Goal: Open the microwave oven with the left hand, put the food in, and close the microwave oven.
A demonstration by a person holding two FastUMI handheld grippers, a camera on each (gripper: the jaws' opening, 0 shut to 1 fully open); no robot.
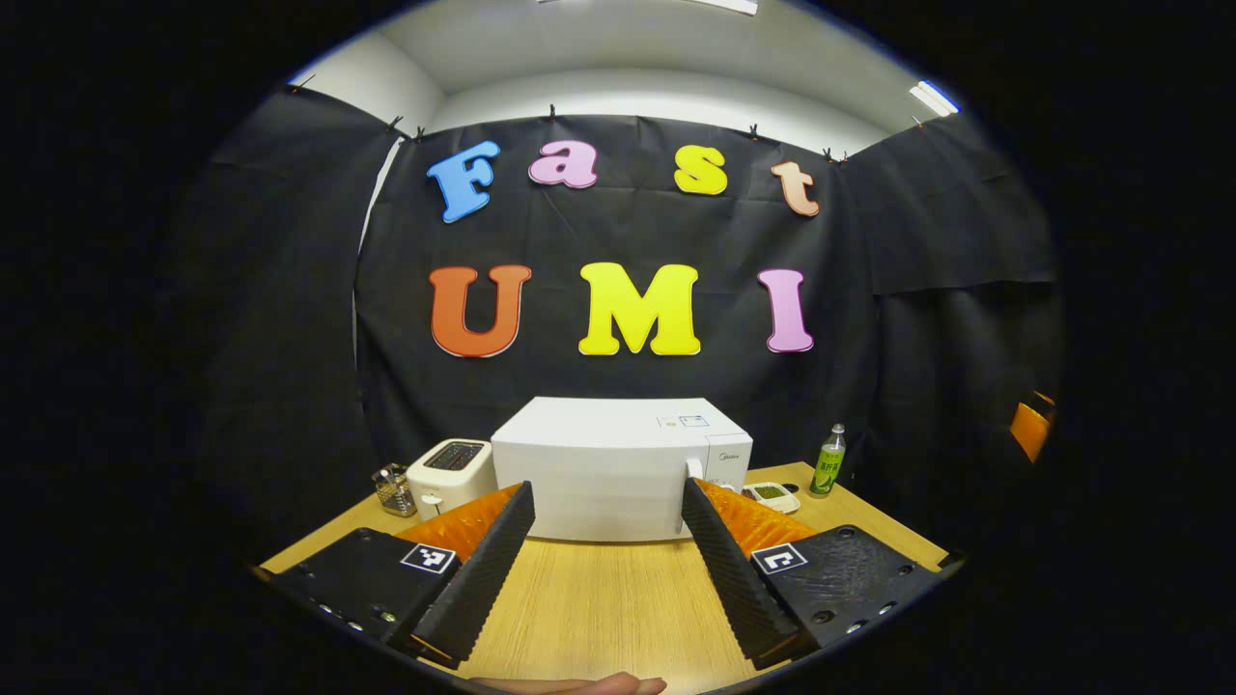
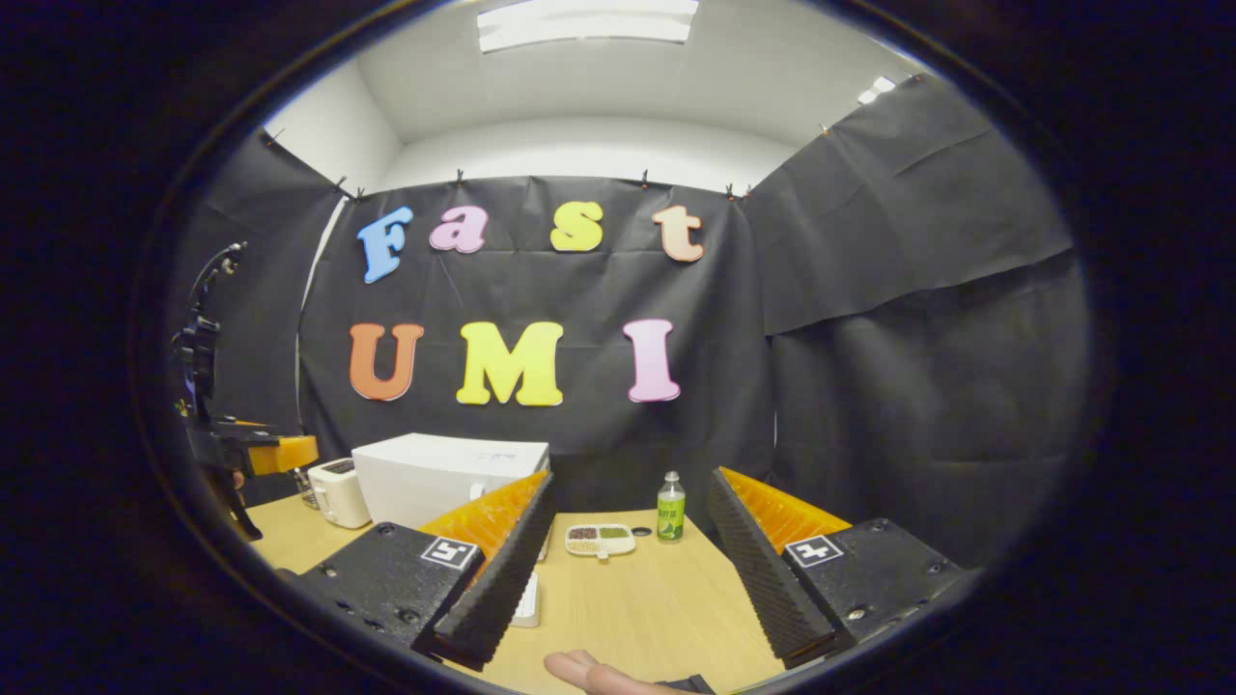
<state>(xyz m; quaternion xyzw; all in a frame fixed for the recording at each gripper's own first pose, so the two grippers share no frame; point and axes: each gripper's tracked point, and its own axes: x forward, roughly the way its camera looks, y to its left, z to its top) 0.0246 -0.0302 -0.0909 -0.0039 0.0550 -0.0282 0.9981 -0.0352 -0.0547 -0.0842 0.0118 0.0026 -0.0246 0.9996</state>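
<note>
In the left gripper view, my left gripper (image 1: 606, 555) has its 2 fingers spread wide, holding nothing, above the wooden counter (image 1: 599, 608). The microwave oven (image 1: 618, 468) stands at 12 o'clock, at the far edge of the counter, with its door shut. A toaster (image 1: 449, 476) sits just beside it at 10 o'clock, with a small wire basket (image 1: 393, 489) next to that. At 1 o'clock, a food tray (image 1: 771, 495) lies near the microwave oven, and a green bottle (image 1: 828, 460) stands upright beyond it.

In the right gripper view, my right gripper (image 2: 628, 560) is likewise open and empty. The food tray (image 2: 600, 540) lies at 12 o'clock between the fingers, with the bottle (image 2: 670, 506) upright just beside it. The microwave oven (image 2: 439, 478) stands at 10 o'clock. My left gripper (image 2: 251, 454) shows at 9 o'clock.
</note>
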